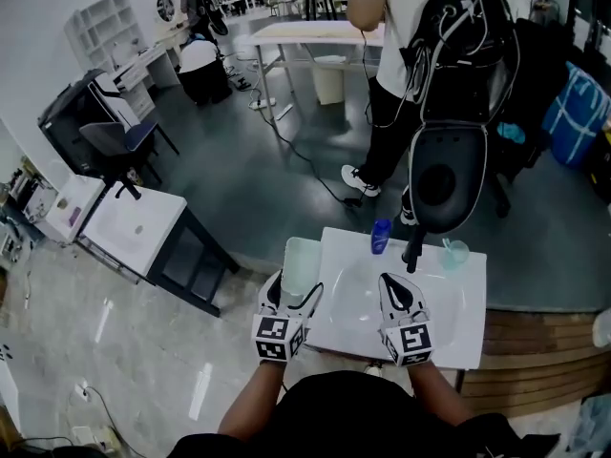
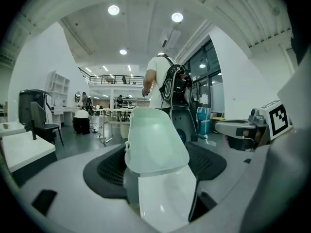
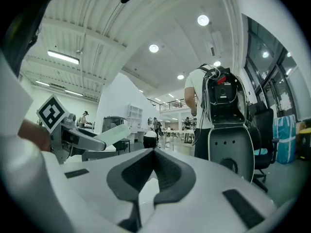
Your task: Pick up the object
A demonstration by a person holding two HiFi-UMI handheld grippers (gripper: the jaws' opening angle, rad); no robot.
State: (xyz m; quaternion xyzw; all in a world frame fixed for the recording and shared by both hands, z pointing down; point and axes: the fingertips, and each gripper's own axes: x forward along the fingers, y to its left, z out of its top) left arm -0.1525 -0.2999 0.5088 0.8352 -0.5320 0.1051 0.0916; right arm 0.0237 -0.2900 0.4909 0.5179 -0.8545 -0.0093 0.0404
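A pale green translucent cup [image 1: 300,263] sits at the left edge of the white washbasin [image 1: 449,337]. My left gripper [image 1: 297,292] has its jaws wide around the cup's sides and grips it. In the left gripper view the cup [image 2: 155,142] fills the gap between the dark pads [image 2: 109,166], tilted with its open mouth toward the camera. My right gripper [image 1: 393,282] hovers over the basin bowl with its jaws pressed together and nothing in them. In the right gripper view that gripper [image 3: 154,153] is shut, and the held cup [image 3: 108,134] shows at the left.
A blue bottle [image 1: 381,237], a black tap [image 1: 413,247] and a small green cup [image 1: 457,252] stand along the basin's back rim. A person with a backpack [image 1: 458,55] and a black chair [image 1: 441,184] are just behind. A white cabinet [image 1: 134,227] stands left.
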